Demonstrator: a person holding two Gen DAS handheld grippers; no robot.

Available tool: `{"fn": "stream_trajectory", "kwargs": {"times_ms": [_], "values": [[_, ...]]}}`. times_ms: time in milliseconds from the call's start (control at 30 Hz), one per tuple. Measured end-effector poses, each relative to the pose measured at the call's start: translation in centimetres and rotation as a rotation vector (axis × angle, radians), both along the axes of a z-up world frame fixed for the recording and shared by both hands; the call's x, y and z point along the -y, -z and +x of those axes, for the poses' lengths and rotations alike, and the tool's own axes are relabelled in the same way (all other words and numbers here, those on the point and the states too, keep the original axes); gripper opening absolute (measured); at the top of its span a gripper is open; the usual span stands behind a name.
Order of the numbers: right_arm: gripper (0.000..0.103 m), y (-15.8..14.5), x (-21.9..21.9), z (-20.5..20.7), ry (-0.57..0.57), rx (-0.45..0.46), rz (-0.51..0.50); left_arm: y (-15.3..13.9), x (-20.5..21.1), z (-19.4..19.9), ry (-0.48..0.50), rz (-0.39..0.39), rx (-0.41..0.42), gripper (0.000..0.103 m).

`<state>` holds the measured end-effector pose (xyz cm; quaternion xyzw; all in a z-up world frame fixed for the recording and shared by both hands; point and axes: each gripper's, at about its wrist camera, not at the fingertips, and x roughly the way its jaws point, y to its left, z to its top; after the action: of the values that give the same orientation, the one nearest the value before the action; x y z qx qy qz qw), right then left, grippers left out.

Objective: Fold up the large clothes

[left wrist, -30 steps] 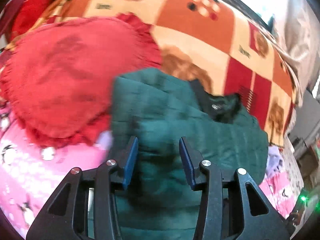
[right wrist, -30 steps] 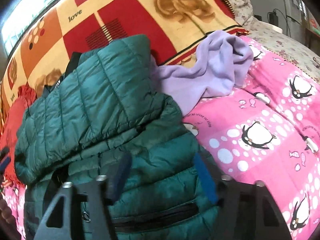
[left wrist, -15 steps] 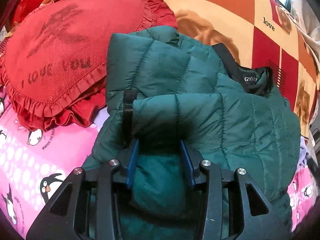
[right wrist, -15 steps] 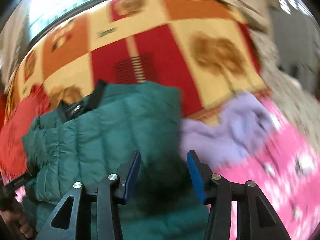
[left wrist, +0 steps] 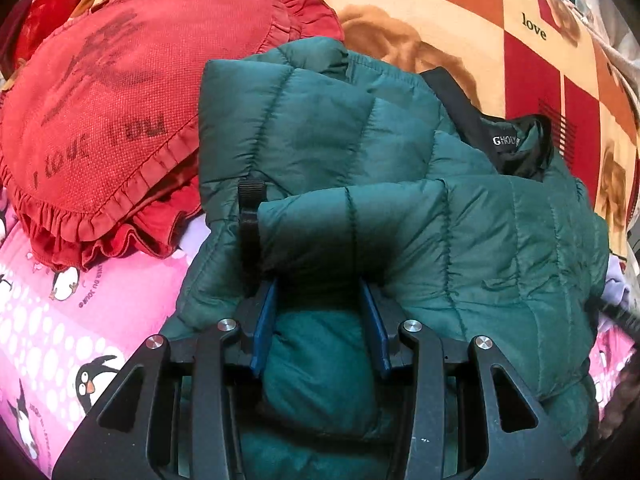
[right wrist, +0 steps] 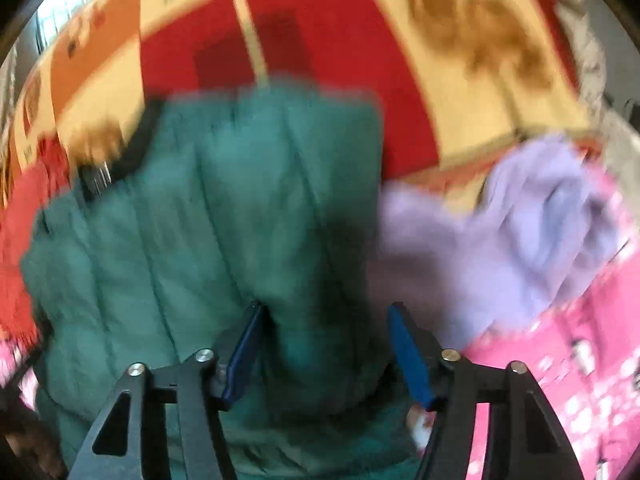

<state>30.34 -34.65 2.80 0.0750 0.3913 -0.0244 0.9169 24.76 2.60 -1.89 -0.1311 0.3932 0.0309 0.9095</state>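
Right wrist view motion-blurred: green jacket (right wrist: 208, 240), lilac garment (right wrist: 520, 232) indistinct.

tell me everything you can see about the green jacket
The green jacket is a dark teal quilted puffer with shiny, nylon-looking fabric, a black lining and a collar label. It lies folded in layers on the pink penguin bedspread, its edge against the red frilly cushion. The left gripper clamps a puffy fold. The right gripper has jacket between its opening jaws, beside a lilac garment.
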Motion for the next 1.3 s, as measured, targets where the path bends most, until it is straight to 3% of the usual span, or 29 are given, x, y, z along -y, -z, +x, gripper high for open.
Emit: {"fn": "stream_trajectory", "kwargs": {"times_ms": [67,133,200,300,433,633,733,800,867,933,1033,1100,1167,1300], "values": [[0.06,-2.9,-0.6,0.2,0.009,0.125,0.006,0.0,0.0,-0.1,0.001,0.007,0.0,0.041],[0.06,-4.1,-1.7,1.7,-0.034,0.171,0.016,0.1,0.1,-0.1,0.0,0.008,0.0,0.041],[0.06,-3.1,-2.1,4.0,-0.079,0.143,0.06,0.1,0.0,-0.1,0.001,0.002,-0.002,0.041],[0.061,1.1,-2.4,6.8,-0.114,0.023,0.04,0.2,0.0,-0.1,0.007,-0.001,-0.001,0.041],[0.062,3.9,-2.4,6.7,-0.137,0.051,0.01,0.2,0.1,0.0,0.036,-0.002,0.003,0.041],[0.065,3.5,-2.8,5.6,-0.14,0.051,-0.009,0.2,-0.3,0.0,0.037,-0.037,0.011,0.043],[0.065,1.9,-4.5,5.2,-0.127,0.009,-0.096,0.2,-0.6,-0.1,0.029,-0.062,0.016,0.043],[0.065,-0.1,-5.6,3.7,-0.111,0.046,-0.117,0.2,-0.8,-0.1,0.028,-0.074,0.018,0.043],[0.071,-1.9,-7.2,1.0,-0.146,0.117,-0.072,0.2,-0.8,-0.2,0.026,-0.083,0.02,0.043],[0.09,-2.3,-8.9,-0.8,-0.19,0.133,-0.034,0.2,-0.8,-0.4,0.024,-0.083,0.019,0.043],[0.093,-0.4,-11.8,-2.4,-0.261,0.09,-0.002,0.2,-0.8,-0.5,0.018,-0.077,0.013,0.044],[0.101,3.5,-14.0,-1.9,-0.286,-0.006,-0.072,0.2,-0.7,-0.5,0.02,-0.072,0.012,0.045],[0.102,5.2,-14.9,-1.5,-0.284,0.005,-0.111,0.2,-0.6,-0.2,0.028,-0.071,0.007,0.048],[0.103,5.1,-14.3,-1.4,-0.284,-0.005,-0.081,0.2,-0.3,0.1,0.034,-0.069,0.007,0.049]]}}
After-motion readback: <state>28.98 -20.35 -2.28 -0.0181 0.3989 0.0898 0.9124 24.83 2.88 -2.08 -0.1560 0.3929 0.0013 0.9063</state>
